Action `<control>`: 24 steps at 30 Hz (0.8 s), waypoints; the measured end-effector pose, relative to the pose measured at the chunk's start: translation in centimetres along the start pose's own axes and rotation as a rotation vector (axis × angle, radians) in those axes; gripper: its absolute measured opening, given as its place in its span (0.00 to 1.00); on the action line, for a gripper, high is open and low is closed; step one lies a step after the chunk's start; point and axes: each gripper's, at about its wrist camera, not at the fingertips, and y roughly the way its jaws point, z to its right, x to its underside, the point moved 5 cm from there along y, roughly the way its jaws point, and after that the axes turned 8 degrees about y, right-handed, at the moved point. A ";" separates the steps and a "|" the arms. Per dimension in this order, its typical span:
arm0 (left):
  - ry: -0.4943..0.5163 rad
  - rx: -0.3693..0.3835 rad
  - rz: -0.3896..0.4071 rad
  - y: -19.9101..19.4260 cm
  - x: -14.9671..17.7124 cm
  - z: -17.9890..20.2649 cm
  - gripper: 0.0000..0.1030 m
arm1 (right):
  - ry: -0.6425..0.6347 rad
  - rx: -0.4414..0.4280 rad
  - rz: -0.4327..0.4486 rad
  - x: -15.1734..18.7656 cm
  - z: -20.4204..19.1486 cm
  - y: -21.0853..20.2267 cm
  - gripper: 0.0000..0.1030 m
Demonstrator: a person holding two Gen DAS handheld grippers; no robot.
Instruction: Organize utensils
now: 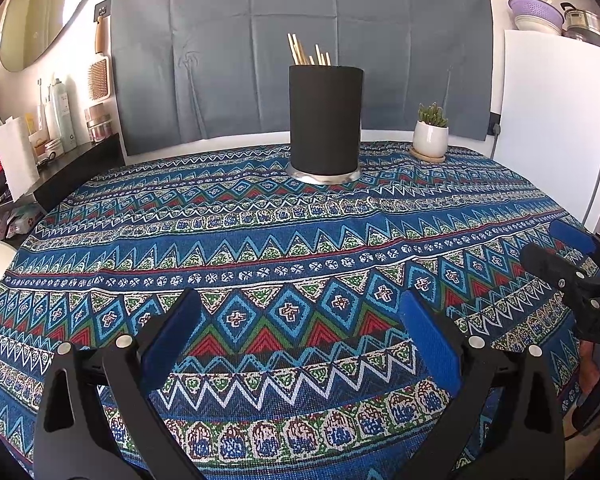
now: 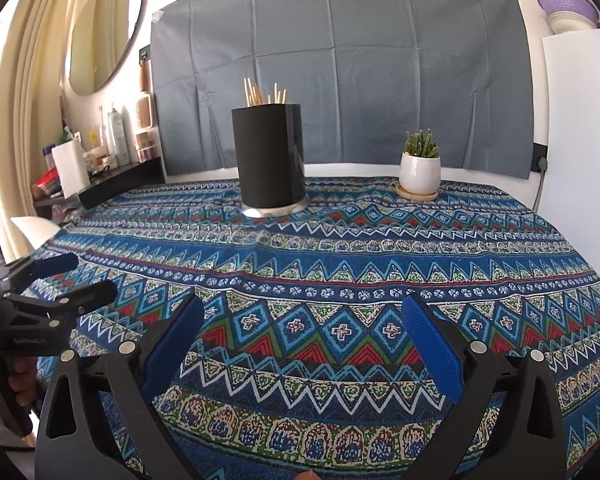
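A black cylindrical utensil holder (image 1: pixel 325 120) on a silver base stands at the far middle of the table, with several wooden chopsticks (image 1: pixel 306 51) sticking up out of it. It also shows in the right wrist view (image 2: pixel 269 157) with the chopsticks (image 2: pixel 262 93). My left gripper (image 1: pixel 300 320) is open and empty, low over the near part of the patterned tablecloth (image 1: pixel 300 240). My right gripper (image 2: pixel 302 320) is open and empty, also over the near part of the cloth. Each gripper shows at the edge of the other's view, the right one (image 1: pixel 560 256) and the left one (image 2: pixel 76 280).
A small succulent in a white pot (image 1: pixel 430 134) on a wooden coaster stands right of the holder, also in the right wrist view (image 2: pixel 419 172). A white fridge (image 1: pixel 552 120) stands to the right. A cluttered dark shelf (image 1: pixel 60 160) with bottles stands to the left.
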 end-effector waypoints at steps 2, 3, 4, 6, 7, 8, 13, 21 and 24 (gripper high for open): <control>0.001 -0.003 -0.002 0.1 0.0 0.0 0.94 | -0.002 0.001 0.003 0.0 0.0 -0.1 0.92; 0.002 -0.004 -0.003 0.1 0.0 0.0 0.94 | -0.004 0.001 0.004 0.0 -0.1 -0.1 0.92; 0.002 -0.005 -0.003 0.1 0.0 0.0 0.94 | -0.004 0.001 0.004 0.0 -0.1 -0.1 0.92; 0.001 -0.003 -0.003 0.1 -0.1 0.0 0.94 | -0.005 0.002 0.005 0.1 -0.2 -0.2 0.92; 0.001 -0.002 -0.004 0.2 -0.1 0.0 0.94 | -0.005 0.002 0.005 0.1 -0.2 -0.2 0.92; 0.000 -0.001 -0.004 0.2 -0.1 0.0 0.94 | -0.005 0.001 0.005 0.0 -0.2 -0.2 0.92; 0.000 -0.003 -0.005 0.1 0.0 0.0 0.94 | -0.005 0.006 0.010 0.0 -0.2 -0.2 0.92; -0.002 -0.001 -0.004 0.1 0.0 0.1 0.94 | -0.006 0.008 0.008 0.0 -0.3 -0.3 0.92; -0.002 0.000 -0.003 0.1 0.0 0.1 0.94 | -0.006 0.011 0.008 0.0 -0.3 -0.3 0.92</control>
